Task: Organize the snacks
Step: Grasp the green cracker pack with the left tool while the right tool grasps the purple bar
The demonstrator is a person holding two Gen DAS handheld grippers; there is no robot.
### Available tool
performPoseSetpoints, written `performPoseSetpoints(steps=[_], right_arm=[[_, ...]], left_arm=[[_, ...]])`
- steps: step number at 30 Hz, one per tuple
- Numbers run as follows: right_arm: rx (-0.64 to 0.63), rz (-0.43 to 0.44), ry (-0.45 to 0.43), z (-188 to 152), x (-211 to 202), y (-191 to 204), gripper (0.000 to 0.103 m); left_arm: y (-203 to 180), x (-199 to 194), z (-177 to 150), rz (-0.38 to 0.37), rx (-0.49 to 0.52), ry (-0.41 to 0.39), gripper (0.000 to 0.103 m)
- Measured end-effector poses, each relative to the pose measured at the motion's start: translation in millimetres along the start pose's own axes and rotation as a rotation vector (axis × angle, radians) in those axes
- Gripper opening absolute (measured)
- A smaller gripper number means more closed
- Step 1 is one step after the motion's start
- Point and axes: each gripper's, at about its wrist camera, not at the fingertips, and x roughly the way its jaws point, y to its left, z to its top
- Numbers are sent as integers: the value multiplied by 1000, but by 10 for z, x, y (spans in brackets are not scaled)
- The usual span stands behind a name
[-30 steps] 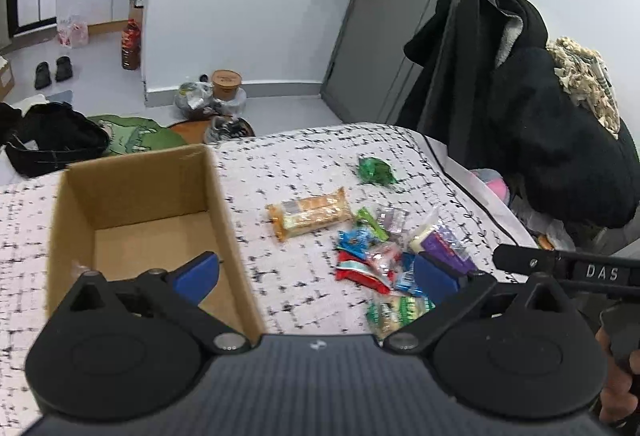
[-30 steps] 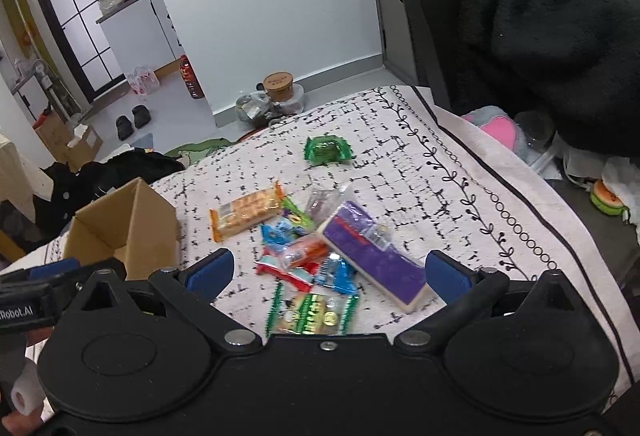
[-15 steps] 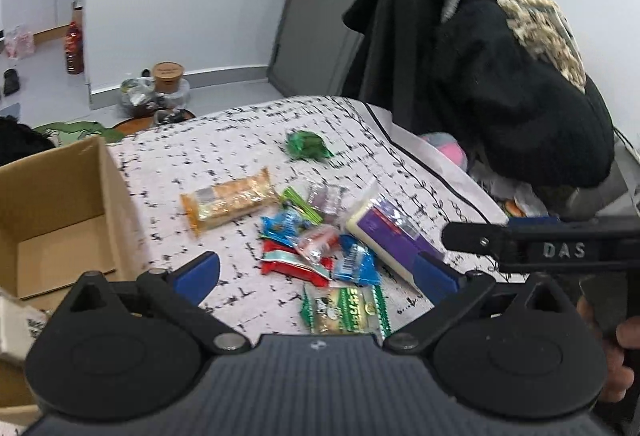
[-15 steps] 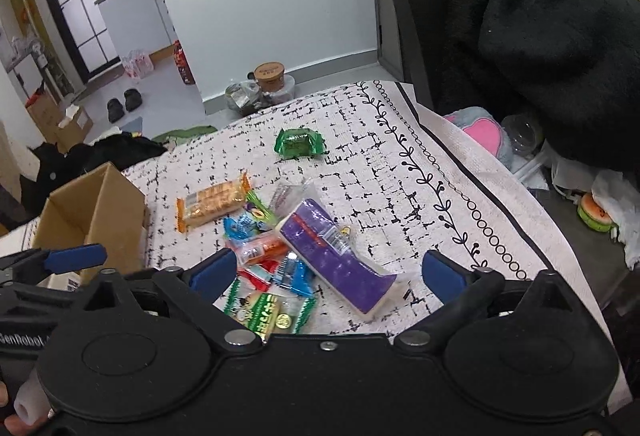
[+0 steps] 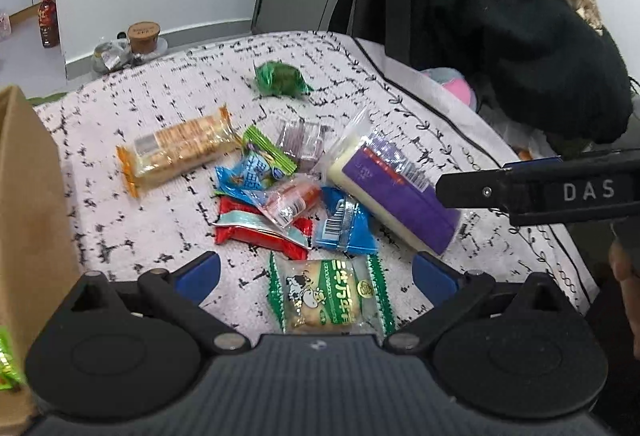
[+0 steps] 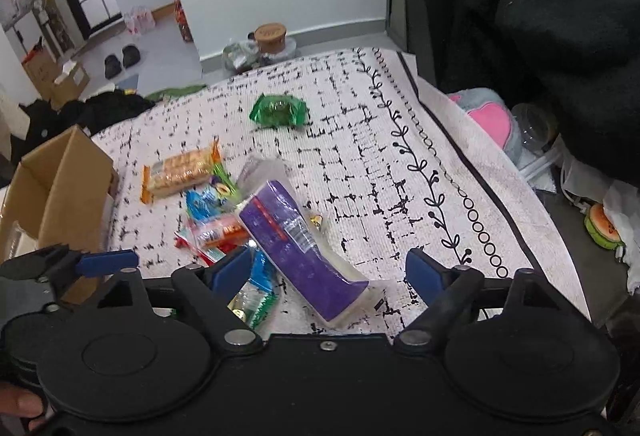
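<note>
A pile of snack packets lies on the black-patterned white cloth (image 5: pixel 120 236). My left gripper (image 5: pixel 316 274) is open, low over a green-and-white cracker packet (image 5: pixel 332 296) that lies between its blue fingertips without touching them. My right gripper (image 6: pixel 328 272) straddles the near end of a long purple packet (image 6: pixel 296 240); its jaws are closing, and the pads stand clear of the packet. In the left wrist view that purple packet (image 5: pixel 400 191) lies under the right gripper's finger (image 5: pixel 520 191). An orange cracker packet (image 5: pixel 180 151), a red packet (image 5: pixel 256 232) and a lone green packet (image 5: pixel 280 79) lie further out. The cardboard box (image 6: pixel 64 179) stands at the left.
Black coats (image 5: pixel 520 35) hang at the right beyond the cloth's bordered edge (image 6: pixel 500 203), with a pink plush (image 6: pixel 488 119) below them. A lidded jar (image 6: pixel 270 35) and bags sit on the floor past the far edge. A person's hand (image 5: pixel 624 276) holds the right gripper.
Both grippers have come down and closer to the snack pile. The left view has swung right, off the box. The right jaws have narrowed around the purple packet.
</note>
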Motion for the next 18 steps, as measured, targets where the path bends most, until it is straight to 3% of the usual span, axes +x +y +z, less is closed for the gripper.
performPoseSetpoints(steps=[8, 12, 14, 17, 18], right_arm=[[-21, 50, 70, -29, 276, -43, 77], [-31, 68, 92, -57, 389, -63, 75], [-31, 71, 102, -63, 442, -80, 75], [-35, 80, 114, -75, 512, -99, 74], [-44, 83, 121, -83, 531, -100, 74]], left_arm=[[-16, 336, -69, 54, -7, 62, 100], [-65, 396, -121, 93, 43, 49, 98], [-67, 400, -129, 104, 56, 43, 94], [-70, 383, -139, 129, 84, 28, 76], [-59, 367, -143, 141, 89, 21, 65]])
